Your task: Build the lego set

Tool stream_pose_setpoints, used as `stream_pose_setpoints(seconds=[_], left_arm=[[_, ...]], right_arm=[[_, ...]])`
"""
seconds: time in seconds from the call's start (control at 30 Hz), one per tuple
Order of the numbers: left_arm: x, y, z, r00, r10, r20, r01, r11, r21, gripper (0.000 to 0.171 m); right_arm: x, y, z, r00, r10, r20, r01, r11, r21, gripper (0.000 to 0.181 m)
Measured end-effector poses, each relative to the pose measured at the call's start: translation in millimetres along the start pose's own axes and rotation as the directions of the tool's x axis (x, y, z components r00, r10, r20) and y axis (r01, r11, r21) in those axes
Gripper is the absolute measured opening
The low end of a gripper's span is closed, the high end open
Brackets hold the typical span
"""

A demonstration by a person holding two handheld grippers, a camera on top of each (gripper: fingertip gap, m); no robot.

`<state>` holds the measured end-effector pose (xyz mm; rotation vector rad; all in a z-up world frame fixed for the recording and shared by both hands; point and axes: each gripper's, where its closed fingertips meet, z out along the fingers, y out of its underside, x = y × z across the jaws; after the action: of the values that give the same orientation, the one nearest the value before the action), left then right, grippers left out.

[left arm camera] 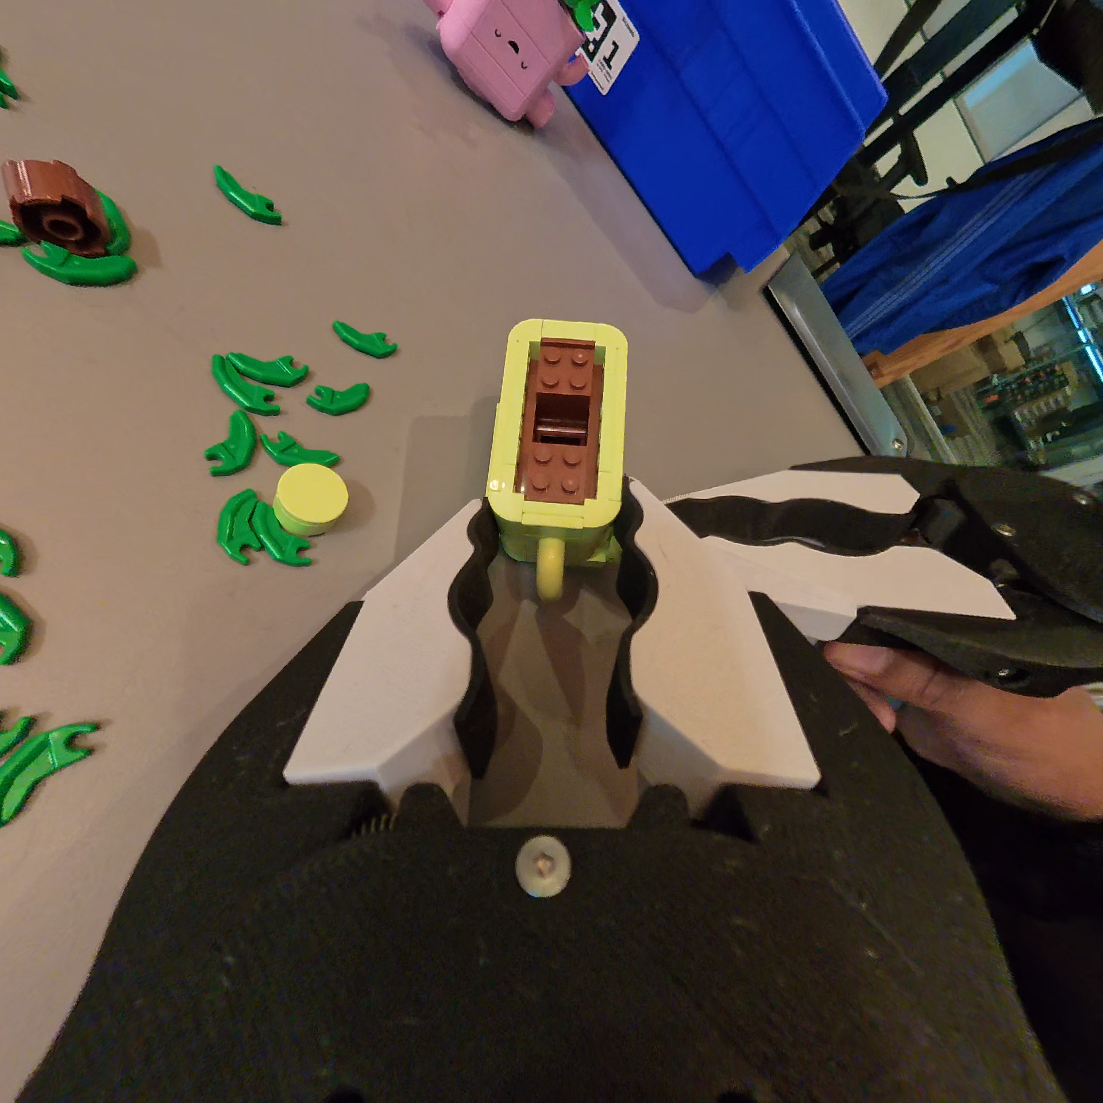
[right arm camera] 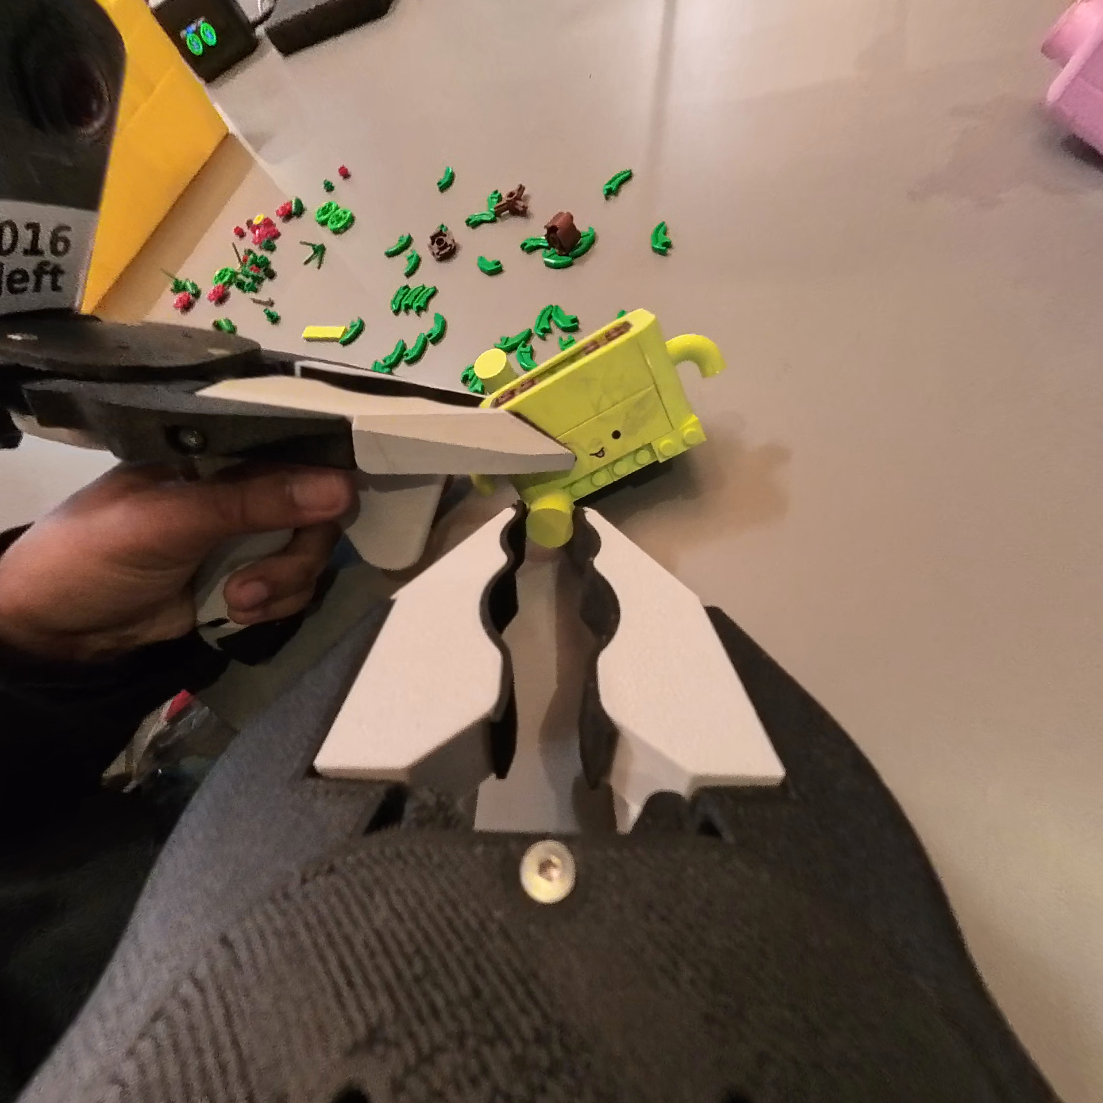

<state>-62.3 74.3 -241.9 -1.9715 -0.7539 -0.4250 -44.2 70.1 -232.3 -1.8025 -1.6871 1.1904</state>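
Note:
A lime-green lego pot figure [left arm camera: 558, 507] with a brown studded inside, a small face and a curled arm is held tilted above the grey table. My left gripper [left arm camera: 555, 519] is shut on the figure's body near its lower end. In the right wrist view the figure [right arm camera: 603, 394] is just ahead, clamped by the left gripper [right arm camera: 537, 444] from the left. My right gripper [right arm camera: 550, 516] is closed around the figure's round lime leg [right arm camera: 549, 525]. The right gripper also shows in the left wrist view [left arm camera: 674, 507], coming in from the right.
Several green leaf pieces [left arm camera: 256, 382] and a loose round lime piece [left arm camera: 310, 498] lie left of the figure. A brown piece [left arm camera: 54, 209] sits farther left. A pink figure [left arm camera: 507, 54] and a blue bin [left arm camera: 746, 119] stand behind. Red flower bits [right arm camera: 256, 233] and a yellow box [right arm camera: 155, 149] lie far left. The grippers are tip to tip, or close to it. It is some 5 cm from my left tips to the loose round lime piece [left arm camera: 310, 498]. Look for it in the right wrist view [right arm camera: 486, 365] too.

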Motion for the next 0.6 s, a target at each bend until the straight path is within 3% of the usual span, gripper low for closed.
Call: stream_pose_setpoints(seconds=[0.43, 0.6], left_arm=[[-1, 0, 1, 1.000, 0.018, 0.007, -0.018, 1.000, -0.008, 0.042], [-1, -1, 0, 1.000, -0.005, -0.011, 0.005, 1.000, -0.003, 0.041]], right_arm=[[-10, -6, 3, 0.983, -0.137, 0.125, 0.157, 0.973, -0.169, 0.014], [-9, -7, 3, 0.955, -0.293, 0.050, 0.297, 0.930, -0.216, 0.014]])
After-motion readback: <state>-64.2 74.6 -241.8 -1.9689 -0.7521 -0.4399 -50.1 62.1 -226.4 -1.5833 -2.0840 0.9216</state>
